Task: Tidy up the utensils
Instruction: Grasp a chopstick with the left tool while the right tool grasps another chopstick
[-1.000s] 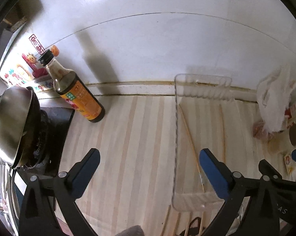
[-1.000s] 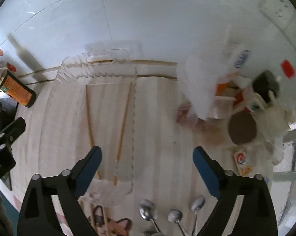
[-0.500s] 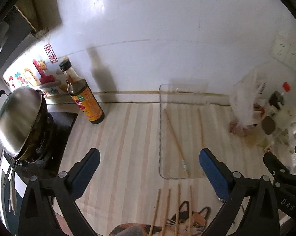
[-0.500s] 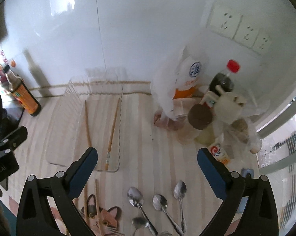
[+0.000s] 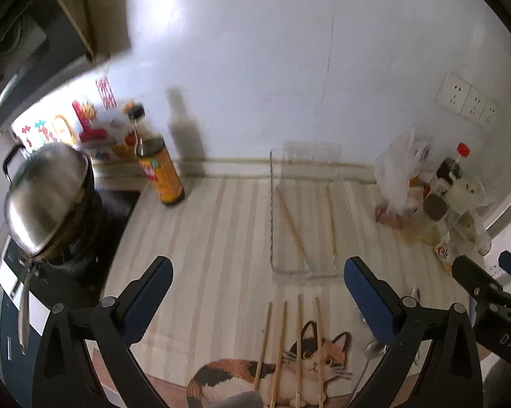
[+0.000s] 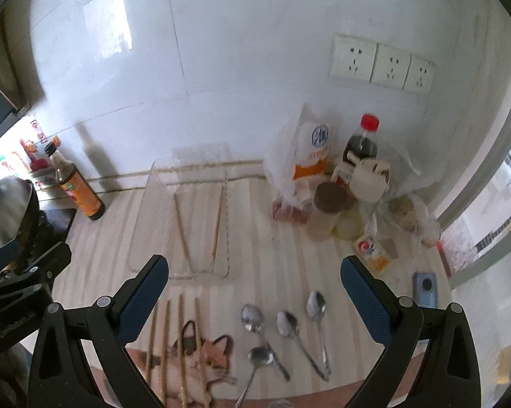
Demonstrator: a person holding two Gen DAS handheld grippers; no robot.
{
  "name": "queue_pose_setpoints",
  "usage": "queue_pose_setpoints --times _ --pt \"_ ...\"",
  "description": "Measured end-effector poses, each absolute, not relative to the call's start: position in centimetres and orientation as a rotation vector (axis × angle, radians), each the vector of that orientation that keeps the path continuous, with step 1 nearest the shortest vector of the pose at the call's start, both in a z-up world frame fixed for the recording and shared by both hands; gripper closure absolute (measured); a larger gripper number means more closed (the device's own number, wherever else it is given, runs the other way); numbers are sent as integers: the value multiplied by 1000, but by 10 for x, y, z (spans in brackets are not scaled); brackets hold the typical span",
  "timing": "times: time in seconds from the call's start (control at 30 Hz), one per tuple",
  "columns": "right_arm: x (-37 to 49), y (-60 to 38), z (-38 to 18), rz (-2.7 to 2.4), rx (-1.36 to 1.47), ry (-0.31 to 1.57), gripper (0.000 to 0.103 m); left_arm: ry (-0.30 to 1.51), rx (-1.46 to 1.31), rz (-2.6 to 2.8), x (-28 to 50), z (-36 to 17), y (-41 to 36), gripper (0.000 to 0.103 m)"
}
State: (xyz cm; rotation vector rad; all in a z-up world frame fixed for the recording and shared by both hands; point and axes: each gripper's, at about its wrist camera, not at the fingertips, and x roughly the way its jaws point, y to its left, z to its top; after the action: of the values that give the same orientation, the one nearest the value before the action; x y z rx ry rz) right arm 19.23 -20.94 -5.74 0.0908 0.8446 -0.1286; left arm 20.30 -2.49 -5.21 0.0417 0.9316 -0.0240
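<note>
While both claws hang released, four chopsticks (image 5: 291, 346) lie lengthwise just ahead of the left claw (image 5: 255, 301), seemingly nearer it than the right claw (image 6: 253, 301).

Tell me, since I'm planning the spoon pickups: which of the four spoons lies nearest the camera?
The spoon lowest in the right wrist view, its bowl behind the other three and its handle angled down-left.

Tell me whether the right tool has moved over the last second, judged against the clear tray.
Yes. The right tool has pulled back and up from the clear tray, which now looks smaller and farther, with spoons coming into view.
</note>
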Motion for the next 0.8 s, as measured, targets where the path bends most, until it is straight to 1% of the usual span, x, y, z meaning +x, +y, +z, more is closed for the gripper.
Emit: queue_pose_setpoints --times 0.07,0.17,0.2,0.23,0.27,0.3,0.33,0.37,0.43,0.47,0.5,0.53,0.6,0.63,0.73,0.8 --pt "190 -207 -71 -110 101 863 1 980 39 -8 201 -72 -18 0" --pt "192 -205 -108 -107 112 970 1 1070 54 33 198 -111 -6 1" --pt "193 -203 -124 -100 121 1017 4 1105 60 42 196 -126 -2 1" --pt "193 -202 -141 -92 134 1066 13 1155 62 44 194 -146 2 3" --pt "195 -201 -154 -88 143 1103 19 1189 59 39 193 -159 4 9" --pt "196 -199 -171 -84 154 1152 28 1233 56 33 192 -174 6 14" --pt "197 -198 -183 -78 166 1186 34 1282 53 29 190 -191 8 24" --pt "197 -197 -199 -64 190 1227 37 1322 49 21 187 -205 9 29" --pt "198 -193 -225 -49 221 1289 45 1403 42 -3 183 -235 8 38" --pt "197 -191 -234 -43 223 1308 48 1426 40 -15 181 -245 5 45" --pt "197 -189 -243 -37 227 1327 52 1451 37 -29 179 -255 3 49" --pt "197 -186 -251 -31 233 1345 53 1475 32 -42 177 -263 2 50" --pt "196 -183 -263 -24 238 1372 57 1524 -3 -83 175 -278 -1 66" --pt "195 -180 -270 -16 243 1391 59 1516 7 -82 174 -280 -3 71" --pt "191 -170 -284 9 256 1426 63 1509 34 -89 173 -280 -8 98" --pt "190 -165 -291 16 253 1440 63 1512 21 -78 172 -280 -3 98"
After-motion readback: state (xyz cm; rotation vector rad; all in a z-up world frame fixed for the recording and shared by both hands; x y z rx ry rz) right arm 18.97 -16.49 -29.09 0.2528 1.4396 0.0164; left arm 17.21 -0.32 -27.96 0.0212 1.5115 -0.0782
